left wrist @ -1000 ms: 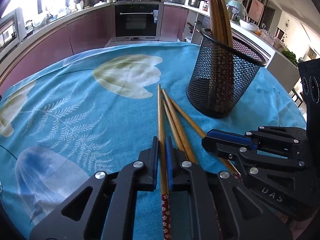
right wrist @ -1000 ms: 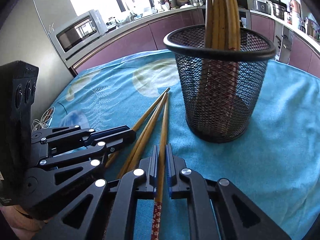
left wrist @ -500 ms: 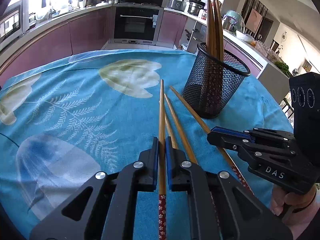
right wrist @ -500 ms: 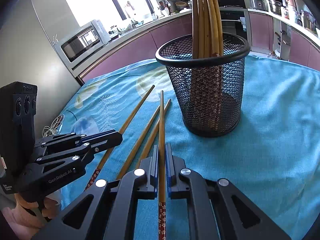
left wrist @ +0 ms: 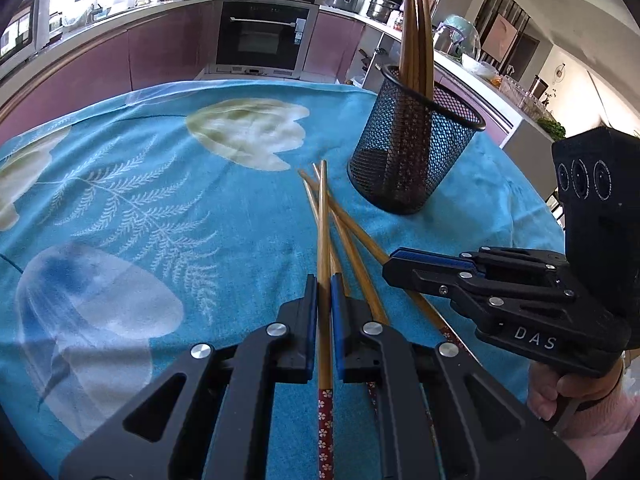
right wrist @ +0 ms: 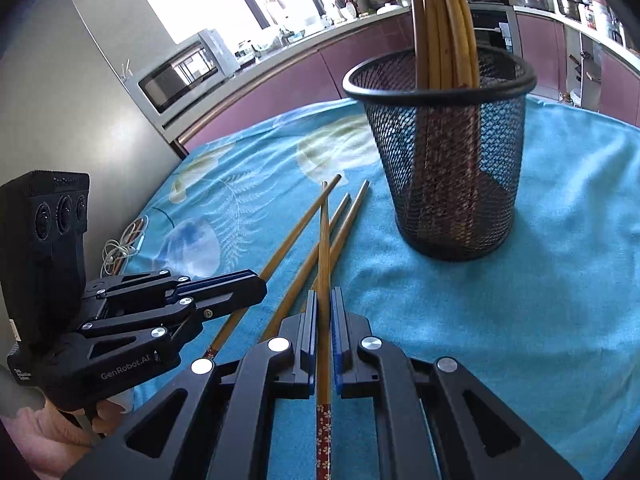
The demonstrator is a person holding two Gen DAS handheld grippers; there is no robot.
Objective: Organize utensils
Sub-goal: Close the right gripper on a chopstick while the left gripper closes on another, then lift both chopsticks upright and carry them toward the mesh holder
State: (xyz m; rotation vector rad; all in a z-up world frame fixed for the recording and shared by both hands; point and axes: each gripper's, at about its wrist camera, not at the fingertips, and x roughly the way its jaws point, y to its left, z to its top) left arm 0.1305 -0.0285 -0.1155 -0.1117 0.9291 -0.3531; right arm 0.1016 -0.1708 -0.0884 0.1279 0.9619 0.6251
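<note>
The left gripper (left wrist: 325,292) has lifted its chopstick (left wrist: 322,240) off the desk (left wrist: 120,200) since a second ago, and the mesh holder (left wrist: 412,148) now sits farther from it and looks smaller in the left wrist view. The right gripper (right wrist: 325,308) has raised its own chopstick (right wrist: 324,248) too, whose tip now points over the ones lying loose. Both jaws are clenched, each on one chopstick near its patterned red end. I judge that both sticks are picked up and the next step is to carry them to the holder. Three loose chopsticks (right wrist: 340,232) lie on the blue cloth, close together, just beside the holder. They are slim, of light brown wood. Several more chopsticks (right wrist: 444,20) stand upright in the black holder already.
</note>
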